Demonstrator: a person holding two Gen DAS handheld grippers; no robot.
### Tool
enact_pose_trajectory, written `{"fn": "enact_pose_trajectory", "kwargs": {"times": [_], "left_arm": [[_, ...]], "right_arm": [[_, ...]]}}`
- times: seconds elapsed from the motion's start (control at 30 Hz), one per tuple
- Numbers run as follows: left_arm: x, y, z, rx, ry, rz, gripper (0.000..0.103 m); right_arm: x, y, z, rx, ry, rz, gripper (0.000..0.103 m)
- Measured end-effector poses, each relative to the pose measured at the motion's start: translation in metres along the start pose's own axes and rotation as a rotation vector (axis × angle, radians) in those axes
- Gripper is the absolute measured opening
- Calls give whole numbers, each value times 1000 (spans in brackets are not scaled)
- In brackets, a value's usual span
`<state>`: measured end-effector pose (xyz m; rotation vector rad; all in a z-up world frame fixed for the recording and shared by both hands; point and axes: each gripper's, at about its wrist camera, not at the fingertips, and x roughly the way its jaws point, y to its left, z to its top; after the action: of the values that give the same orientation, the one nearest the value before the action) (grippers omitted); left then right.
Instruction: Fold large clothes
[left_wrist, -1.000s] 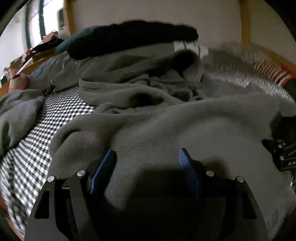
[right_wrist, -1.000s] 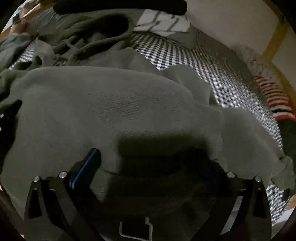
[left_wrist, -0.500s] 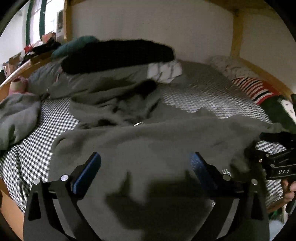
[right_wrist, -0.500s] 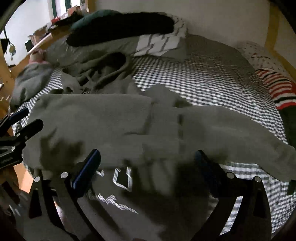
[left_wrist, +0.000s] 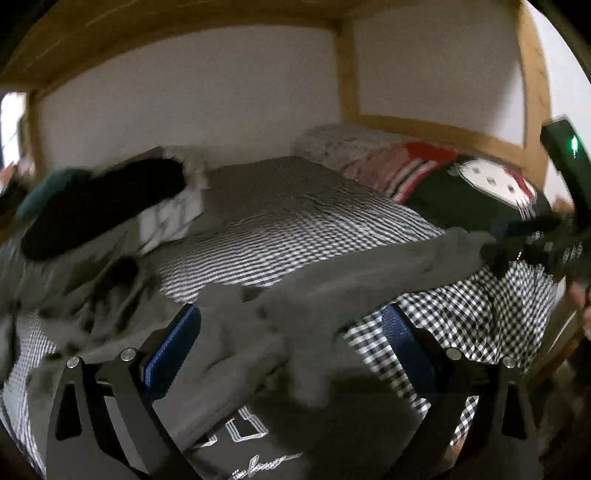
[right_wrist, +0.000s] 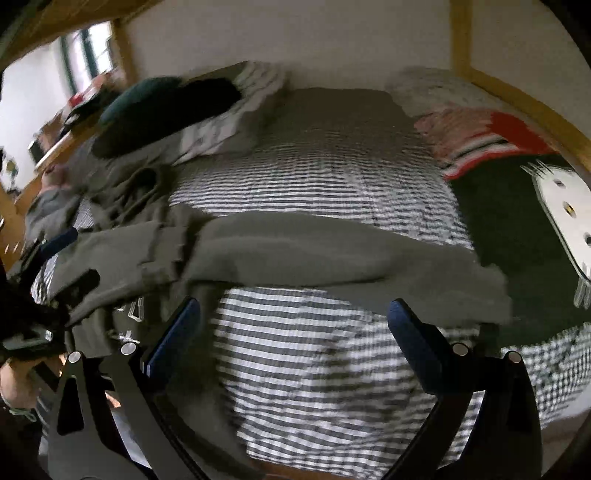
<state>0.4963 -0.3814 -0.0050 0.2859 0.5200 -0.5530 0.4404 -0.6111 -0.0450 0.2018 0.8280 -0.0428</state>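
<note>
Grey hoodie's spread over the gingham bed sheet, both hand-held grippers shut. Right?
Not quite: both are open. The left wrist view shows the left hand-held gripper with jaws wide apart over the grey hoodie; the right wrist view shows the right hand-held gripper likewise, above the gingham bed sheet.

Checked bed (right_wrist: 332, 192), grey sweatshirt (right_wrist: 303, 251) (spread), pillow (right_wrist: 240, 122)

a sweatshirt (right_wrist: 295, 251) is spread across the near part of the bed (right_wrist: 332, 177), on the sheet. behind it to the left, a pillow (right_wrist: 225, 122) is topped by a heap of clothes (right_wrist: 159, 107). a folded blanket (right_wrist: 480, 136) is laid at the far right.
</note>
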Motion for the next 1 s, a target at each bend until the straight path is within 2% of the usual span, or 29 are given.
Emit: {"fn": "enact_pose_trajectory", "kwargs": {"times": [0.07,0.2,0.33,0.43,0.6,0.77,0.9,1.0], "left_arm": [[16,-23,3,61,11,-12,97],[58,-68,-2,267,51,7,97],[105,-106,-13,497,143,34,97],[132,-120,-14,590,179,17,97],[174,-126,-4,611,211,-11,97],[196,-130,6,576,221,-94,97],[198,-131,9,499,242,-154,97],[205,-127,5,465,257,-174,97]], "right_arm": [[-1,-29,-6,39,6,-16,100],[4,-69,-18,94,23,-30,100],[11,-103,-26,152,31,-29,100],[16,-119,-32,178,23,-21,100],[29,-137,-44,205,31,-12,100],[41,-150,-56,237,31,-1,100],[43,-169,-59,336,-12,87,99],[53,-183,-54,414,-13,162,94]]}}
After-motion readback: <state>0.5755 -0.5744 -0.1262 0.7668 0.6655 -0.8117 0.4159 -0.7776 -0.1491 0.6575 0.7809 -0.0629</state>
